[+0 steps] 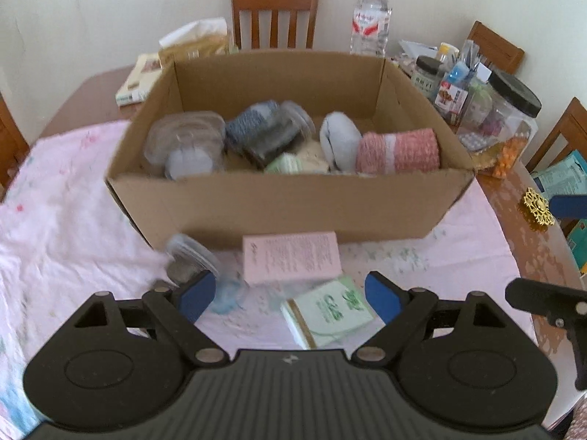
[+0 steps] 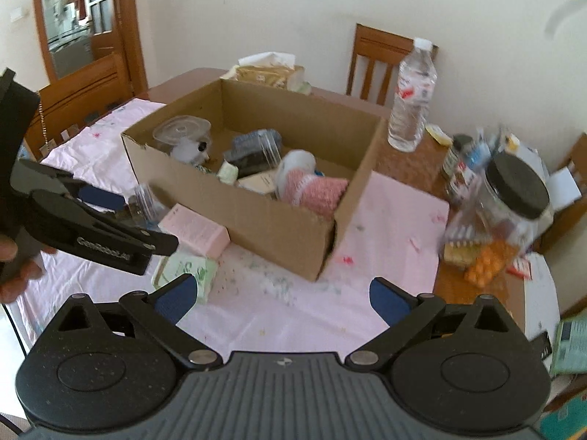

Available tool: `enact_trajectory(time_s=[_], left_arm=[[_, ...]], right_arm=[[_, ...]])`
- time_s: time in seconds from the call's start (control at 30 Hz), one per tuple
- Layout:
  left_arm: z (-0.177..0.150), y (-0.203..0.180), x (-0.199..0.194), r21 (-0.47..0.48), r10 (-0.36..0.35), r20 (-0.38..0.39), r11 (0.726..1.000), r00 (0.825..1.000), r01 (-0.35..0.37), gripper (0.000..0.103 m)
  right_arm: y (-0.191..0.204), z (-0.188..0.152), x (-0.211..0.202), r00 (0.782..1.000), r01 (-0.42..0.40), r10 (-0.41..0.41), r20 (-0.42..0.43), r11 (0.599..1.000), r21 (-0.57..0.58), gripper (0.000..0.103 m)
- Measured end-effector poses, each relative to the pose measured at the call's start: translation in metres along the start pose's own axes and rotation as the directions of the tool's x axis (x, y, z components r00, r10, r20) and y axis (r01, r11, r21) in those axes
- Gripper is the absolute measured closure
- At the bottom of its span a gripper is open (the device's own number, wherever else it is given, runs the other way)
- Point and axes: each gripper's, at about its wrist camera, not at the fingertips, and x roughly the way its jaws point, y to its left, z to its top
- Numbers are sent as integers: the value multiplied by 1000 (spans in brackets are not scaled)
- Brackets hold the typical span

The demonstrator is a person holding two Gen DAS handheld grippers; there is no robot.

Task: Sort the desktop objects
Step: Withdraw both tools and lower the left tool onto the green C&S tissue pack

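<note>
Left gripper (image 1: 290,295): nearest the lens; jaws spread wide, nothing between them, hovering low over the near cloth.
Green packet (image 1: 328,310): lies flat just beyond and between our left fingers, tilted, on the pink tablecloth (image 1: 73,220). We judge it light and soft-sided, thin; best taken across its short edges, or it may buckle.
Pink box (image 1: 291,258): just beyond the packet, touching or nearly touching it, close against the near wall of the cardboard box (image 1: 293,209). Stiff card, light by our guess; clean grip across the narrow width.
Clear plastic container (image 1: 190,256): left of the pink box, tipped on its side, blurred. Likely slippery and easily crushed; go gently at the rim.
Box contents: pink roll (image 1: 398,150) at right, grey and blue soft bundles, and a clear tub at left. Already sorted, we judge.
Right gripper (image 2: 280,299): wide open as well, empty, over bare cloth near the box's right corner.
Far right: black-lidded jar (image 2: 513,190) and water bottle (image 2: 412,99) stand off the cloth.
</note>
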Motion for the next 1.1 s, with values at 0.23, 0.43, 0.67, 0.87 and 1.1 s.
enact_trajectory(time_s=[0.23, 0.43, 0.67, 0.87, 1.1], left_arm=[[-11, -20, 24, -32, 0, -36, 999, 999, -1, 14], [-17, -31, 49, -56, 39, -58, 998, 998, -42, 14], [-26, -31, 66, -50, 80, -88, 995, 993, -85, 13], [-35, -25, 61, -45, 88, -68, 995, 994, -91, 11], [-46, -18, 50, -37, 98, -44, 994, 994, -100, 16]], right_arm=[[-7, -11, 1, 1000, 6, -5, -23, 999, 53, 1], [-17, -16, -1, 999, 21, -19, -28, 997, 77, 1], [-24, -20, 2, 998, 35, -30, -46, 995, 97, 1], [-23, -17, 6, 999, 23, -18, -51, 996, 90, 1], [-16, -16, 12, 998, 1, 3, -62, 998, 68, 1]])
